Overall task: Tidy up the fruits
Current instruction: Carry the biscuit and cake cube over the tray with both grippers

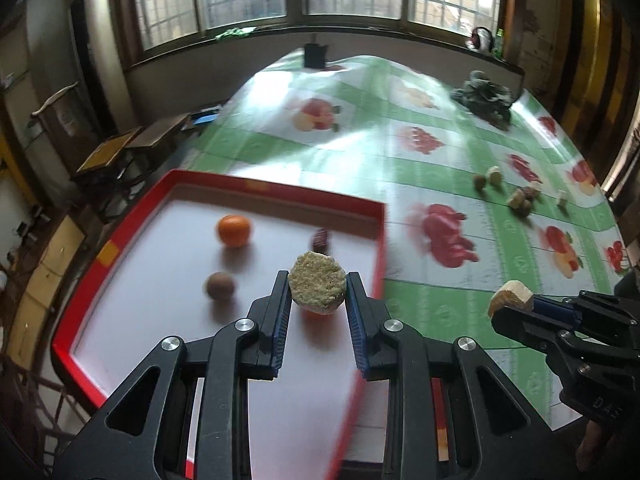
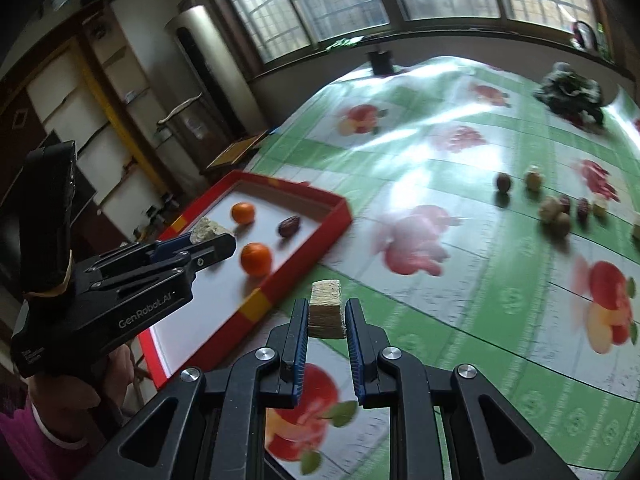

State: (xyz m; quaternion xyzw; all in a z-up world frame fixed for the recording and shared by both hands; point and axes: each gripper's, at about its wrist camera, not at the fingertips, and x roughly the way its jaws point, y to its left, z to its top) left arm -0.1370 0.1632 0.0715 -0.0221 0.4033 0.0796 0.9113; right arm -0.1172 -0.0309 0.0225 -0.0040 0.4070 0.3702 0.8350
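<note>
Both claws loaded. Left claw [image 1: 318,290] is clenched on a round, crumbly greenish-tan fruit slice [image 1: 317,288], held above the white floor of the red tray [image 1: 280,192]. Right claw [image 2: 327,316] is clenched on a pale, layered wedge [image 2: 326,314], which hangs over the counter [image 2: 460,280] just beside the tray's near rim, not yet over it.

My judgement of the step in hand: carry both pieces into the tray and set them down. To do it well I would bring the right claw across the rim first so nothing drops on the tablecloth, lower each piece to a bare patch clear of what already lies there, and release only when the piece rests on the floor; the round things in the tray could roll if nudged.

Count in the tray, right wrist view: two oranges [image 2: 256,258], one date [image 2: 289,226]. The left wrist view also shows a brown round fruit [image 1: 219,286]. On the counter, a loose cluster of small fruits and pale pieces [image 2: 554,210] well apart from the tray: about eight, blur prevents an exact count
</note>
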